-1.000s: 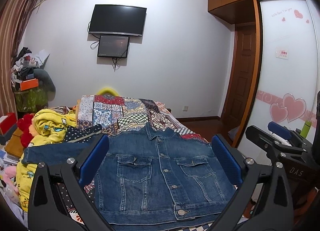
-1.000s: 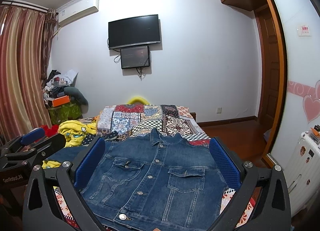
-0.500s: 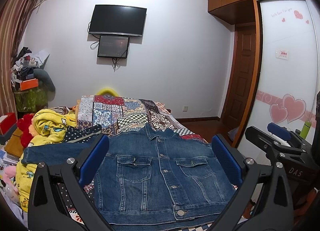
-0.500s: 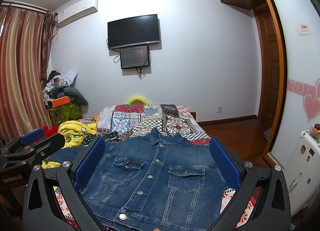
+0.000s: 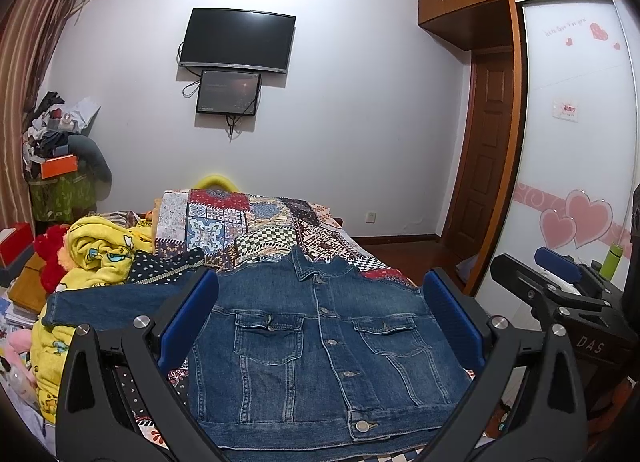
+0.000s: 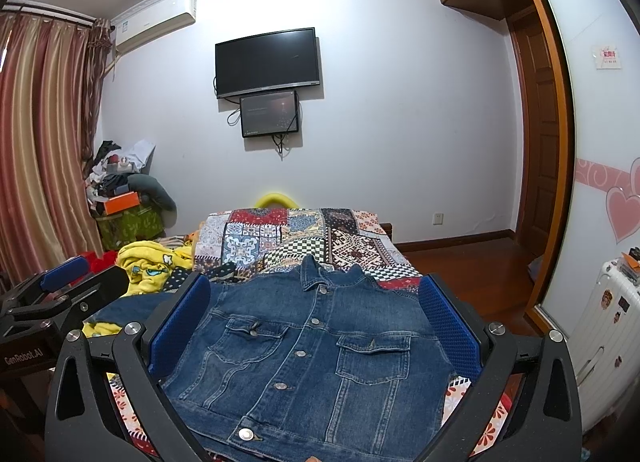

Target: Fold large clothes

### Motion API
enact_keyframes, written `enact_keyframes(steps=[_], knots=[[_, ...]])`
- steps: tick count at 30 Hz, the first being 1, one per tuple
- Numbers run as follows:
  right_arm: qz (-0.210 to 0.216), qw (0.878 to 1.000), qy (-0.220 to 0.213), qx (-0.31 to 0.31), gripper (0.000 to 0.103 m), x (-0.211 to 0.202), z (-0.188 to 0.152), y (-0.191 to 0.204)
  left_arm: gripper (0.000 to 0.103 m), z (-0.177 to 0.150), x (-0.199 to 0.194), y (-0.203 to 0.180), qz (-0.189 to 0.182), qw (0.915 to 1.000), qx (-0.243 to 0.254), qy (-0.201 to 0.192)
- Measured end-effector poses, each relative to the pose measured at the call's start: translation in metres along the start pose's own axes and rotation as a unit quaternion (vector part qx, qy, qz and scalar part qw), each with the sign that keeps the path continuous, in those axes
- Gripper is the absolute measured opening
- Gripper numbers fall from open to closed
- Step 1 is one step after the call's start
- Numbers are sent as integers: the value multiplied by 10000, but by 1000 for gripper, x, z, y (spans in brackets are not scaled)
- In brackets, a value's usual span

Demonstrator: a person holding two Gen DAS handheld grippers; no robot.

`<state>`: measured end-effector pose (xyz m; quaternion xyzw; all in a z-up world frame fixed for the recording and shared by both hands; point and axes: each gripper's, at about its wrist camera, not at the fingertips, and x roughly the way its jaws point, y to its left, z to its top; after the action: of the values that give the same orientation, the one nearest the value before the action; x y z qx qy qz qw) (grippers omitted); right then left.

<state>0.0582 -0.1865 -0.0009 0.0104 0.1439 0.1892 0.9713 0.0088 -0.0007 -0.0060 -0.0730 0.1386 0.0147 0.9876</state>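
Change: we find next to nothing moved since the earlier frames; the jacket lies in the same spot and both grippers still hang in front of it with the same gap.
Bed: we see a bed (image 5: 256,222) under a patchwork cover of red, blue and checkered squares, running toward the far wall.
Denim jacket: we see the blue denim jacket (image 5: 320,350) spread front-up on the near end of the bed, buttoned, collar toward the far wall, hem toward us; one sleeve (image 5: 108,302) stretches out flat to the left, and the other sleeve is not visible.
Yellow blanket: we see a crumpled yellow cartoon-print blanket (image 5: 100,254) heaped at the left side of the bed, just beside the outstretched sleeve.
Television: we see a dark television (image 6: 267,61) on the far wall with a smaller screen (image 6: 270,113) mounted right under it.
Left gripper: our left gripper (image 5: 320,322) has its blue pads spread wide and grips nothing; it hovers above the jacket's hem.
Right gripper: our right gripper (image 6: 314,326) is likewise spread wide and empty, hovering over the hem; in the left wrist view it shows at the right edge (image 5: 560,294).
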Motion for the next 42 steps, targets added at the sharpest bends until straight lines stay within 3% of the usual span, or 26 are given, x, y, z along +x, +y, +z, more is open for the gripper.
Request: enact_keyframes(steps=[13, 22, 31, 37, 39, 42], knots=[[-52, 9999, 32, -106, 103, 19, 6, 7, 103, 1, 10, 28, 271, 9995, -135, -99], [-53, 9991, 211, -371, 103, 75, 9, 17, 103, -4, 49, 107, 1029, 9925, -637, 144], [-127, 9934, 968, -598, 103, 165, -11, 22, 103, -39, 110, 232, 1762, 9685, -1503, 912], [-271, 9856, 1460, -811, 103, 216, -26, 20, 103, -87, 136, 320, 1863, 9389, -2412, 1601], [-228, 9816, 1717, -805, 103, 232, -31, 17, 103, -109, 144, 341, 2026, 9257, -2548, 1927], [-354, 9756, 1996, -841, 103, 251, -42, 16, 100, -136, 153, 363, 2032, 9159, -2663, 2214]])
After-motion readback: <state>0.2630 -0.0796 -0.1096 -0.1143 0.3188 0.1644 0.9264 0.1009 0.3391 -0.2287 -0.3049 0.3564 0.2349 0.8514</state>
